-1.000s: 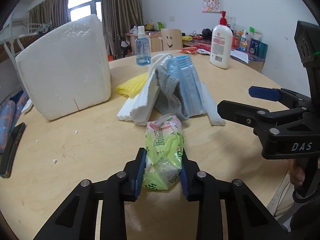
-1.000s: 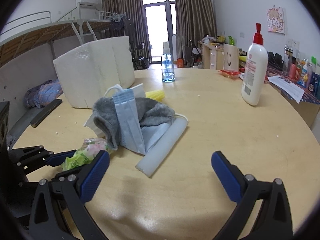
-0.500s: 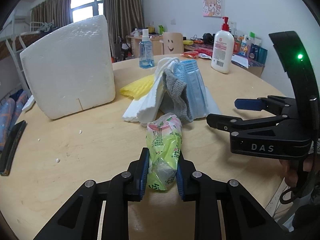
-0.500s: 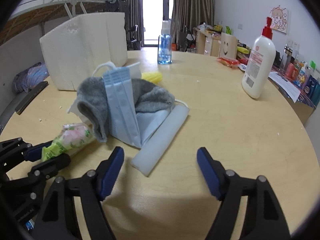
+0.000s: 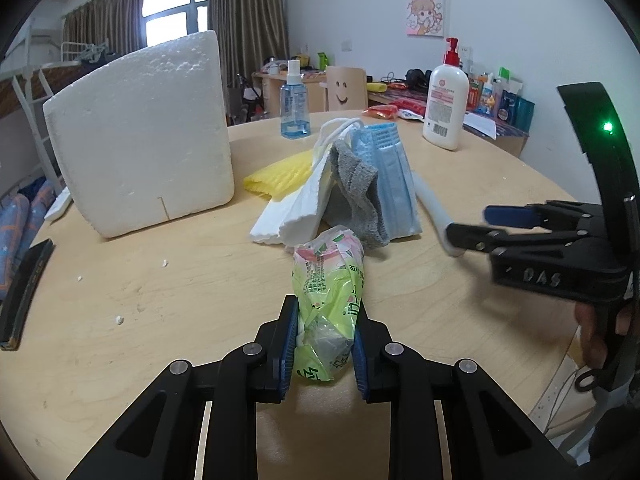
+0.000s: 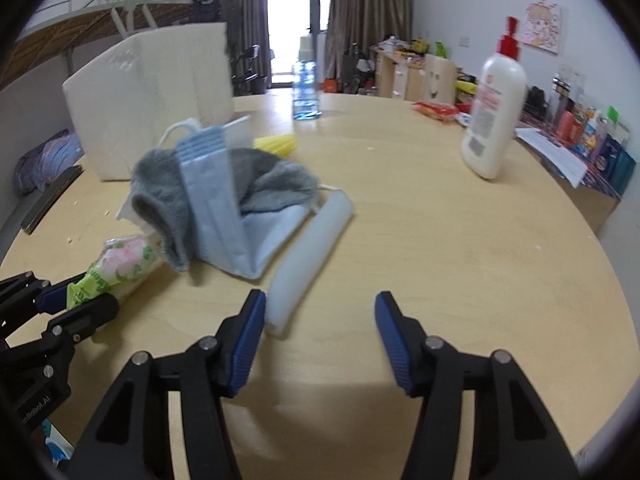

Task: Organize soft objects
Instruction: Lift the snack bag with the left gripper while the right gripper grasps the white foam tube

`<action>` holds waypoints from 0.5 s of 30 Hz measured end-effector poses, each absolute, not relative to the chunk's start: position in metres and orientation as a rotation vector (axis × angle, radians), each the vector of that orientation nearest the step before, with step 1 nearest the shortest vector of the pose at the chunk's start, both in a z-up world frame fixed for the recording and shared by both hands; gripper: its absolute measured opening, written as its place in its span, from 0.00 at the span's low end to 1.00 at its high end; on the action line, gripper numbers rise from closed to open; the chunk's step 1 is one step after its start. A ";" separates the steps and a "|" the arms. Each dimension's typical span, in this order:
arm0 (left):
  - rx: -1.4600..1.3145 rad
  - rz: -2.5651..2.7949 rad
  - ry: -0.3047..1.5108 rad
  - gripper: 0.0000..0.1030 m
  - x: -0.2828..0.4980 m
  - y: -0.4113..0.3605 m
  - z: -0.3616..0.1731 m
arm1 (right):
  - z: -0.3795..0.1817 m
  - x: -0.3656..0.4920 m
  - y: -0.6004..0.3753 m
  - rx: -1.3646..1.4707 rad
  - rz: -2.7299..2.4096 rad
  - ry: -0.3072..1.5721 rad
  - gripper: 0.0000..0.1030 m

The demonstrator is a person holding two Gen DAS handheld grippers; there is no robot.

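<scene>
Your left gripper (image 5: pixel 324 336) is clamped on the crinkly green-pink plastic tissue pack (image 5: pixel 328 288), lying on the round wooden table (image 5: pixel 160 280). Your right gripper (image 6: pixel 320 330), jaws half apart & just been closing, holds nothing; the white foam tube (image 6: pixel 308 256) touches its left pad, outside the gap. Beyond: grey cloth (image 6: pixel 168 196) w/ blue face mask (image 6: pixel 216 192).

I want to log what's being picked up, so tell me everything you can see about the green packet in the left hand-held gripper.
The green packet is a soft, crinkled plastic pouch, lime green with pink and white print and a clear patch near its squeezed end. It lies lengthwise on the wooden table, pointing away toward the pile. The left hand-held gripper pinches its near end between blue pads. Its far end seems to reach the grey cloth; contact is unclear.
</scene>
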State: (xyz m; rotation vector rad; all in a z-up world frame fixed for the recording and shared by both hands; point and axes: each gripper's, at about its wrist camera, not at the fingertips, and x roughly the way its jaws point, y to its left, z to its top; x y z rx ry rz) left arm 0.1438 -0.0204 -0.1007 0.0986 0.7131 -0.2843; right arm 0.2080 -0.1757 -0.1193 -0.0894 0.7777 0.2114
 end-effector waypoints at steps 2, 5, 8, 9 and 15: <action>0.094 -0.280 0.713 0.25 0.143 -0.019 -0.101 | -0.118 0.207 -0.183 -0.082 0.168 0.781 0.59; 0.102 -0.281 0.713 0.25 0.142 -0.021 -0.101 | -0.115 0.204 -0.190 -0.068 0.136 0.771 0.59; 0.100 -0.287 0.713 0.25 0.142 -0.022 -0.101 | -0.113 0.202 -0.189 -0.052 0.167 0.755 0.59; 0.100 -0.289 0.710 0.25 0.142 -0.022 -0.100 | -0.113 0.202 -0.187 -0.051 0.178 0.757 0.59; 0.088 -0.285 0.697 0.25 0.141 -0.018 -0.098 | -0.117 0.218 -0.173 -0.047 0.190 0.792 0.59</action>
